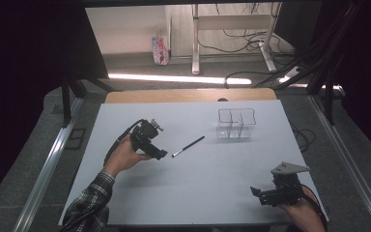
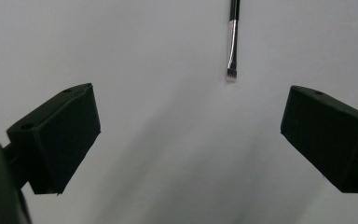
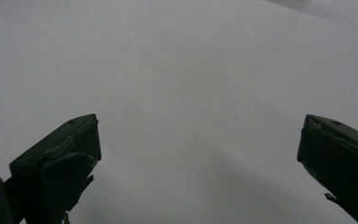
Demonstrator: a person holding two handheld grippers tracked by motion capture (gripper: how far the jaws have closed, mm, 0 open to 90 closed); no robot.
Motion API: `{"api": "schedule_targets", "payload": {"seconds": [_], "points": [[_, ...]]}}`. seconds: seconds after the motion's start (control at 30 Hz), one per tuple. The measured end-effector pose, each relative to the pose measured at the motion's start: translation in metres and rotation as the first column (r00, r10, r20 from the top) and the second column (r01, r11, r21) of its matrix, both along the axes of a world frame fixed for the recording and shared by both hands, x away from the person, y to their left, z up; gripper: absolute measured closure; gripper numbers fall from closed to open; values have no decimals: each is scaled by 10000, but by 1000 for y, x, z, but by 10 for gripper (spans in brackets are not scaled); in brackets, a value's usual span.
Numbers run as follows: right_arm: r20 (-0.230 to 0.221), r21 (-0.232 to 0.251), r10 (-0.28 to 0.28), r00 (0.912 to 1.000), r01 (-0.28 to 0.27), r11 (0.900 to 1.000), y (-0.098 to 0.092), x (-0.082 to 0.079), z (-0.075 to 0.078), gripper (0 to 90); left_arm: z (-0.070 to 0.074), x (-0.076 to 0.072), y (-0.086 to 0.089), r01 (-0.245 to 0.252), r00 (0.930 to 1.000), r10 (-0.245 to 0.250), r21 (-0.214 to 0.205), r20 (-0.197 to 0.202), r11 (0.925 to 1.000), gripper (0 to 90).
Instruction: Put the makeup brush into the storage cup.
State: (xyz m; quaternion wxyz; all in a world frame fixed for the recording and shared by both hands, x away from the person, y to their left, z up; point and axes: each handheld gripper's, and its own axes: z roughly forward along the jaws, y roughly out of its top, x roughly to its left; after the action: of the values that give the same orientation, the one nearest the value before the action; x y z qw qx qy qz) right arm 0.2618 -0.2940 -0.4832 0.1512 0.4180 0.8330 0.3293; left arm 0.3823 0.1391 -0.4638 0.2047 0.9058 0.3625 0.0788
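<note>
**Closing in on the makeup brush with the left gripper**

We have the left gripper [image 1: 160, 153] just short of the makeup brush [image 1: 188, 146], which lies flat on the white tabletop [image 1: 207, 188], its bristle tip towards us and its black handle running off towards 2 o'clock. In the left gripper view the brush [image 2: 233, 44] sits at 12 o'clock ahead of our wide-open, empty jaws, slightly right of centre. To grasp well, we should ease forward past the silver ferrule, shift a little right so the handle lies midway between the jaws, lower until they nearly touch the tabletop, then close across the handle, not the bristles. The clear divided organiser [image 1: 236, 123] stands beyond, at 1 o'clock. Our right gripper [image 1: 257, 195] waits at 5 o'clock, jaws wide and empty.
</note>
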Motion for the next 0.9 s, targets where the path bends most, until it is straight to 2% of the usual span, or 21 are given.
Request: {"api": "schedule_targets", "payload": {"seconds": [0.17,0.2,0.33,0.9], "points": [[-10,1,13,10000,-13,10000,0,0,0,0,-2,5,-9,144,9998,-140,240,-152,9996,57],[-17,7,14,10000,-14,10000,0,0,0,0,-2,7,-11,269,9995,-263,411,-163,9988,57],[-64,4,12,10000,-12,10000,0,0,0,0,-2,12,-18,332,9994,-326,523,-135,9981,66],[-138,28,90,9999,-90,10000,0,0,-1,0,-1,27,-52,871,9962,-871,750,-29,9934,164]]}}
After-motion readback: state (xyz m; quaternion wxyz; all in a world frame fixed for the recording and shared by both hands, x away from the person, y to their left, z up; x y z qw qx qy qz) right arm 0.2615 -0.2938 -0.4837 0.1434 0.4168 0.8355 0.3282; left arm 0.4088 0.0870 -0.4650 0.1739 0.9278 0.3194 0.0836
